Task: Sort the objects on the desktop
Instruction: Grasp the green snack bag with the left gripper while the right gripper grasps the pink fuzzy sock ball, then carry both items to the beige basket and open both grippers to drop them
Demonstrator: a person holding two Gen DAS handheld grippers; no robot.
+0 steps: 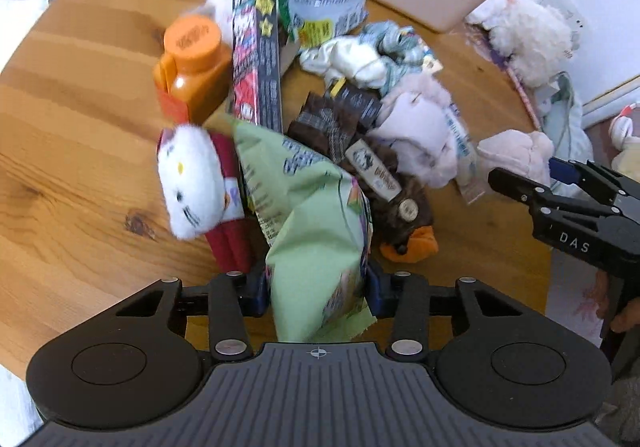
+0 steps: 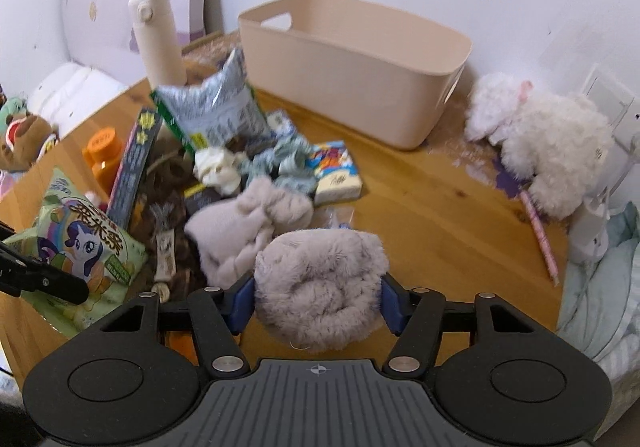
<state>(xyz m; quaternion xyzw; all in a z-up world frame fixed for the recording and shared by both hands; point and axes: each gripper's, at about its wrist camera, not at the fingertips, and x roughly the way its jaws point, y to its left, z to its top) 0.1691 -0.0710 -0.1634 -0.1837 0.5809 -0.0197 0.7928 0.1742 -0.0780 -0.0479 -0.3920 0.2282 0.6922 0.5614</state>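
Table (image 2: 440, 207) of knotty pine carries the whole jumble, with a beige bin (image 2: 360, 63) standing at its far side near the wall. Right of the bin, at the table's edge, lies a white fluffy toy (image 2: 552, 151). A cream flask (image 2: 158, 39) stands upright left of the bin, behind the heap.

The left gripper (image 1: 318, 291) has its jaws pinching a green snack bag (image 1: 308, 215), which sticks up between the blue pads at the near side of the pile; its pony-printed front shows in the right wrist view (image 2: 86, 243). The right gripper (image 2: 318, 305) has its jaws pressed on a rolled grey fleece (image 2: 320, 287), held above the table just in front of the heap.

In the heap itself, a grey snack bag (image 2: 220, 111) leans at the back, a dark long box (image 1: 256, 63) stands on edge beside an orange bottle (image 1: 194, 63), and a second grey fleece piece (image 2: 248, 231) lies in the middle. A white cat plush (image 1: 190, 183) sits just left of the green bag, touching it or nearly so. Crumpled pale socks (image 1: 372, 55) lie near the bin, with a tissue pack (image 2: 336, 175) beside them. A brown plush (image 1: 408, 223) with an orange beak rests right of the green bag.
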